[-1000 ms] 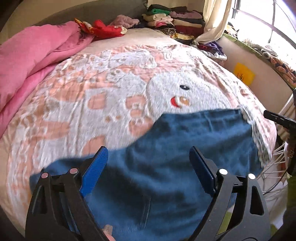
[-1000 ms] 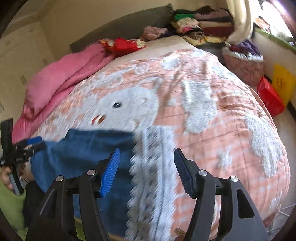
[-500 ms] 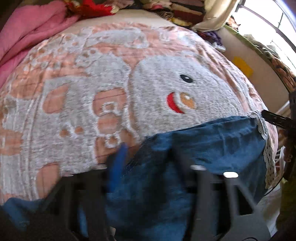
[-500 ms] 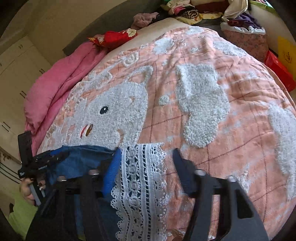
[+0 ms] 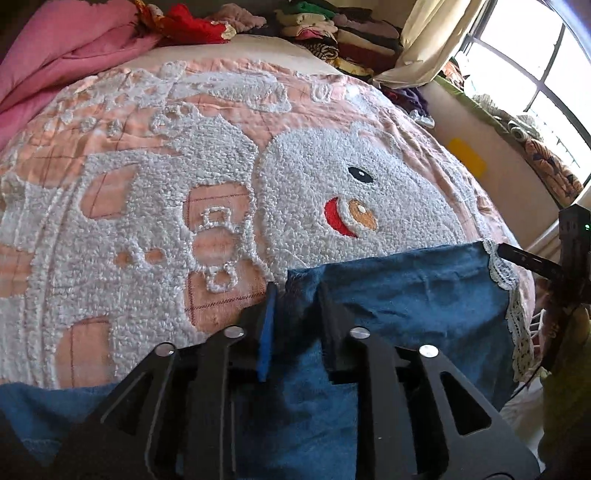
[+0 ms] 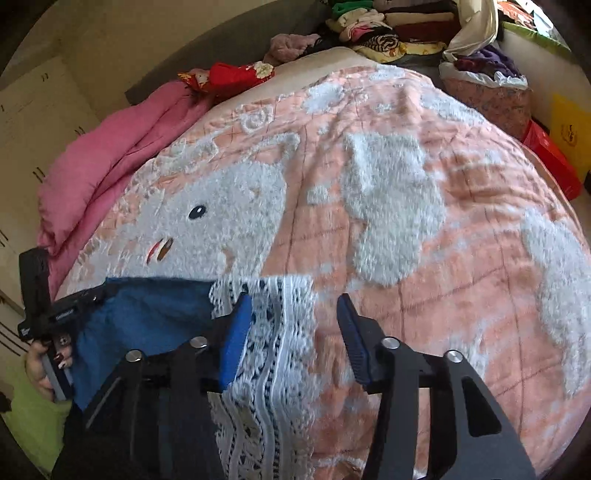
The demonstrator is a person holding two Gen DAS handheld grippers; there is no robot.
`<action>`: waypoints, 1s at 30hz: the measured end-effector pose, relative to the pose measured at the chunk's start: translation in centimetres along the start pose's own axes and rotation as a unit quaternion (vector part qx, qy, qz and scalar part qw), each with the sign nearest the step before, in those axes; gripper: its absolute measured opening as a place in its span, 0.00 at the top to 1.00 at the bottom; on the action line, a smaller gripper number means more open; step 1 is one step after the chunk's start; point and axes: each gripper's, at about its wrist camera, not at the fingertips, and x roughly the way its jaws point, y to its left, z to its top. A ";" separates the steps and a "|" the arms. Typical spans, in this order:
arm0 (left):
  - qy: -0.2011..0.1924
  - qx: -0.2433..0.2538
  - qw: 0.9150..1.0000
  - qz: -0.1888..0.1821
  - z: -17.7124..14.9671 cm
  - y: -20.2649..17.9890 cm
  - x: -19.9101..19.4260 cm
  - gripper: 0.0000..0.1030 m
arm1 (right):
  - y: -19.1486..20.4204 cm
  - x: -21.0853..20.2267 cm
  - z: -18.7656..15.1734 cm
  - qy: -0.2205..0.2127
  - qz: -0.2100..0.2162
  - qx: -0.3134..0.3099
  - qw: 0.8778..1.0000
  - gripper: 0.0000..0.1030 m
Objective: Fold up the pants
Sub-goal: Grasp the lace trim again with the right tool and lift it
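Observation:
Blue pants (image 5: pixel 406 302) with a white lace hem (image 5: pixel 513 314) lie at the near edge of a peach bedspread (image 5: pixel 221 122) with a white bear on it. My left gripper (image 5: pixel 296 291) sits at their far left corner; its jaws are closing and a bunched fold of blue cloth is pinched between them. In the right wrist view the lace hem (image 6: pixel 280 332) runs between the fingers of my right gripper (image 6: pixel 293 299), whose jaws are opening and stand apart. The pants (image 6: pixel 147 314) stretch left from there to the left gripper (image 6: pixel 55 317), held by a hand (image 6: pixel 40 369).
A pink quilt (image 5: pixel 55 62) is heaped at the bed's far left. A red cloth (image 5: pixel 192 26) and a pile of folded clothes (image 5: pixel 332 33) lie at the head end. A window (image 5: pixel 535 55) is on the right, a red box (image 6: pixel 554 162) beside the bed.
The left gripper came forward and down, and its wide jaws narrowed onto a fold of the pants. The right gripper moved onto the lace hem, its jaws narrowing and then widening again.

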 end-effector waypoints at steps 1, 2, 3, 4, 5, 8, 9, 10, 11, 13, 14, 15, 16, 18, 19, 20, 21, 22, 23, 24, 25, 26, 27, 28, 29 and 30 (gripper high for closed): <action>-0.001 0.000 1.000 0.002 0.0 0.1 -0.1 0.75 | -0.1 0.3 0.2 0.006 0.006 -0.001 1.000 0.53; -0.001 0.000 1.000 0.003 -0.1 0.2 -0.1 0.72 | -0.2 0.8 0.5 0.012 0.009 0.001 1.000 0.53; 0.001 0.001 1.000 0.004 -0.2 0.2 0.0 0.72 | -0.3 1.5 0.6 0.024 0.012 0.003 1.000 0.53; 0.002 0.002 1.000 0.005 -0.3 0.2 0.2 0.72 | -0.3 2.0 0.6 0.031 0.016 0.003 0.999 0.53; 0.002 0.005 1.000 0.008 -0.4 0.1 0.3 0.72 | -0.3 2.5 0.6 0.034 0.022 0.003 0.999 0.52; 0.006 0.010 1.000 0.016 -0.4 -0.2 0.6 0.79 | 0.3 3.2 0.2 0.042 0.030 -0.013 0.999 0.63; 0.009 0.011 1.000 0.013 -0.4 -0.4 0.7 0.85 | 0.7 3.2 0.2 0.043 0.039 -0.019 0.998 0.74; 0.012 0.013 1.000 0.007 -0.5 -0.5 0.7 0.95 | 0.9 3.1 0.1 0.042 0.043 -0.024 0.998 0.79; 0.013 0.016 1.000 0.005 -0.5 -0.8 0.6 0.95 | 1.3 2.8 0.0 0.034 0.039 -0.034 0.998 0.80; 0.004 0.029 0.999 0.020 -0.4 -1.4 0.0 0.95 | 1.5 1.8 0.3 0.014 0.036 -0.036 0.999 0.82; -0.006 0.033 0.999 0.026 -0.1 -1.7 -0.4 0.95 | 1.5 1.0 0.7 -0.001 0.036 -0.034 0.999 0.82; -0.017 0.040 0.999 0.029 0.4 -2.0 -1.0 0.95 | 1.6 0.2 1.2 -0.015 0.034 -0.037 0.999 0.83; -0.022 0.045 0.998 0.033 0.9 -2.2 -1.2 0.95 | 1.7 -0.1 1.6 -0.021 0.035 -0.043 0.998 0.83; -0.026 0.056 0.997 0.046 1.8 -2.7 -1.2 0.95 | 1.9 -0.5 2.5 -0.032 0.028 -0.059 0.997 0.83; -0.024 0.059 0.997 0.051 2.1 -2.9 -0.9 0.96 | 1.9 -0.3 2.8 -0.031 0.024 -0.065 0.997 0.83; -0.021 0.059 0.996 0.056 2.3 -2.9 -0.6 0.96 | 1.9 0.1 3.1 -0.026 0.015 -0.069 0.997 0.83; -0.015 0.055 0.996 0.062 2.4 -2.8 0.2 0.95 | 1.9 0.9 3.3 -0.017 0.006 -0.074 0.997 0.83; -0.006 0.047 0.997 0.067 2.3 -2.5 1.0 0.95 | 1.9 1.8 3.2 -0.004 -0.007 -0.081 0.997 0.83; -0.001 0.041 0.997 0.068 2.1 -2.2 1.6 0.95 | 2.0 2.8 3.1 0.008 -0.022 -0.088 0.996 0.83; 0.000 0.035 0.997 0.071 1.9 -1.8 2.3 0.95 | 1.9 3.4 2.9 0.015 -0.029 -0.093 0.995 0.82; -0.003 0.032 0.997 0.071 1.7 -1.5 2.7 0.93 | 1.9 4.1 2.6 0.021 -0.037 -0.097 0.994 0.81; -0.007 0.033 0.997 0.071 1.5 -1.3 2.8 0.92 | 1.8 4.3 2.4 0.020 -0.039 -0.097 0.994 0.81; -0.009 0.035 0.997 0.070 1.4 -1.3 2.7 0.91 | 1.6 4.4 2.2 0.017 -0.038 -0.094 0.995 0.79; -0.013 0.038 0.997 0.072 1.4 -1.3 2.6 0.88 | 1.5 4.3 2.3 0.014 -0.039 -0.090 0.995 0.79; -0.017 0.038 0.996 0.074 1.4 -1.2 2.4 0.86 | 1.3 4.1 2.2 0.010 -0.041 -0.086 0.995 0.73; -0.022 0.034 0.997 0.071 1.3 -1.1 2.2 0.84 | 1.1 4.0 2.2 0.007 -0.046 -0.082 0.996 0.66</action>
